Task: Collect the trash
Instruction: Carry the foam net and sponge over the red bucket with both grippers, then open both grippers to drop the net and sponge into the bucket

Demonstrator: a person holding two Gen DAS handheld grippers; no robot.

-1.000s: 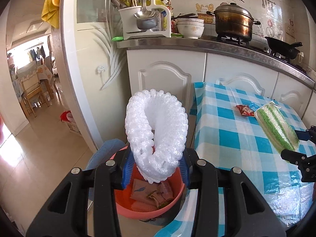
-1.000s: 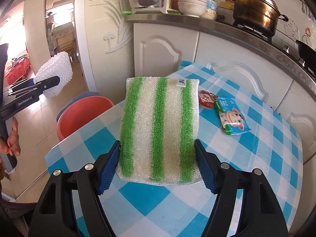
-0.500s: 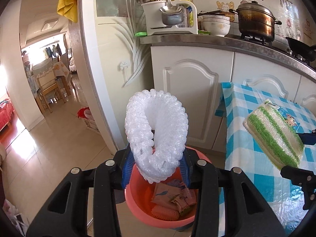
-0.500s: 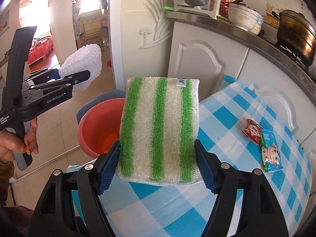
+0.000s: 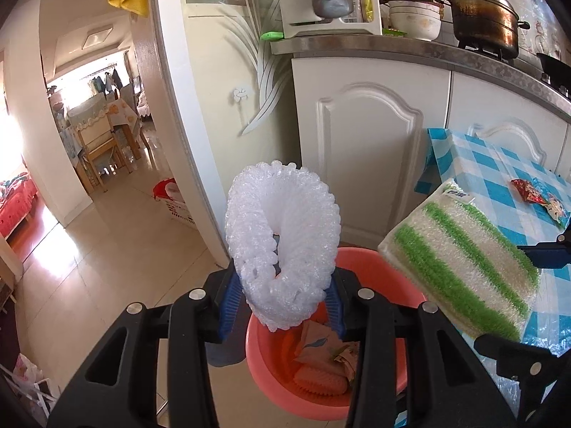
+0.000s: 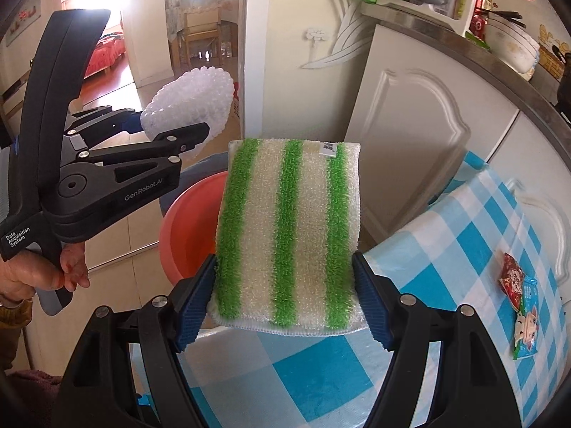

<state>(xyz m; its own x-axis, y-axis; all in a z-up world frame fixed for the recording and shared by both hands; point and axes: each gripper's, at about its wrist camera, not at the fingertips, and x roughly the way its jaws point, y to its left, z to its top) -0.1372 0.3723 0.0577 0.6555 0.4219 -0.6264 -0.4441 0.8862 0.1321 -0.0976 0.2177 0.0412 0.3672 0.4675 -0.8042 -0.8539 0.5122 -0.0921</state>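
My left gripper [image 5: 282, 303] is shut on a white foam net sleeve [image 5: 282, 246] and holds it just above a red plastic basin [image 5: 378, 267] on the floor that holds paper scraps and wrappers. My right gripper [image 6: 285, 303] is shut on a green-and-white striped sponge cloth [image 6: 289, 232], held over the table's left edge beside the basin [image 6: 189, 228]. The sponge also shows in the left wrist view [image 5: 460, 271]. The left gripper and the foam [image 6: 189, 107] show at the left of the right wrist view.
A blue-checked table [image 6: 464, 249] carries a red snack wrapper [image 6: 510, 278] and a blue wet-wipe pack [image 6: 528, 324]. White kitchen cabinets [image 5: 367, 142] stand behind, with a pot and bowls on the counter. A doorway [image 5: 89, 142] opens to the left.
Both grippers have swung left off the table toward the basin, each still holding its item. The sponge now hangs at the table's edge, close to the foam.
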